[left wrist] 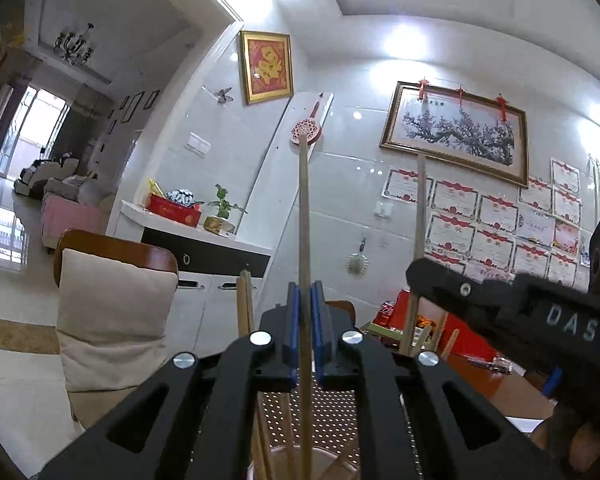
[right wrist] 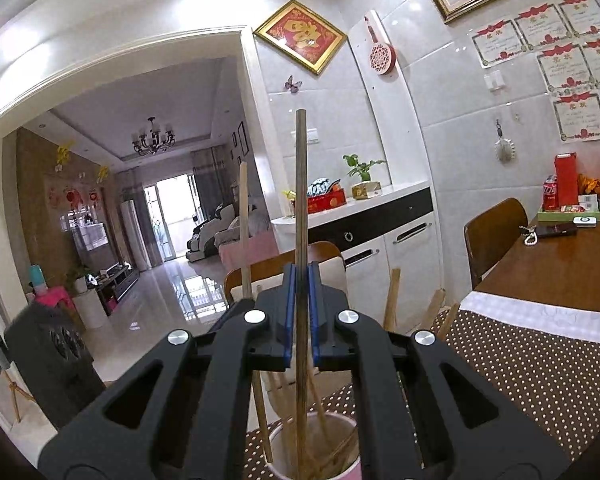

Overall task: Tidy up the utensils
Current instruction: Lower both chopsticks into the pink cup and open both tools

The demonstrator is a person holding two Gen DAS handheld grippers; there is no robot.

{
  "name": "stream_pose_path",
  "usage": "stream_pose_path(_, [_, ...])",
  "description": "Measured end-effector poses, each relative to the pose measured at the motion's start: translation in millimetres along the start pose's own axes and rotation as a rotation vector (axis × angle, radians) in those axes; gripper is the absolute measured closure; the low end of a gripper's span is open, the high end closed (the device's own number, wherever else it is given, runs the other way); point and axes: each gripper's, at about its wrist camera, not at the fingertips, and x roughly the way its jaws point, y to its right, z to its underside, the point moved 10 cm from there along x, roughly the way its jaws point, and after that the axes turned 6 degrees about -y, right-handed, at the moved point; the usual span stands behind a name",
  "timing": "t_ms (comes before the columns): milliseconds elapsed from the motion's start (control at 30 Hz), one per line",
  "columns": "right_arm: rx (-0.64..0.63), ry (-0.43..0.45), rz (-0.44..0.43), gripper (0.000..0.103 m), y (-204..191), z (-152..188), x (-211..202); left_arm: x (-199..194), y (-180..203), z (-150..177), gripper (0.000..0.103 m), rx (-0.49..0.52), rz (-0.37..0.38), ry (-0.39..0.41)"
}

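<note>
both claws pinched shut, each on one upright chopstick over the cup: left claw (left wrist: 305, 312) holds the pale chopstick (left wrist: 304, 216), right claw (right wrist: 301, 300) holds the darker chopstick (right wrist: 300, 200). lower ends already sit inside the cup (right wrist: 316, 448) with the other chopsticks (right wrist: 392, 296) leaning in it (cup stands on the dotted mat (right wrist: 520, 368) on the worktop (right wrist: 560, 268)). to finish well, i'd keep each stick near vertical, lower until the tip bottoms out, then spread the pads gently and lift straight up. release one at a time; the claws sit close and could knock the cup.
</note>
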Motion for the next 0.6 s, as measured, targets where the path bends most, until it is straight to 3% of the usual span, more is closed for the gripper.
stream_pose_path(233, [-0.005, 0.007, 0.014, 0.096, 7, 9, 6, 12, -1, 21, 0.097, 0.021, -0.024, -0.017])
stream_pose_path(600, [-0.027, -0.048, 0.017, 0.096, 6, 31, -1, 2, -2, 59, 0.097, 0.049, -0.032, -0.11])
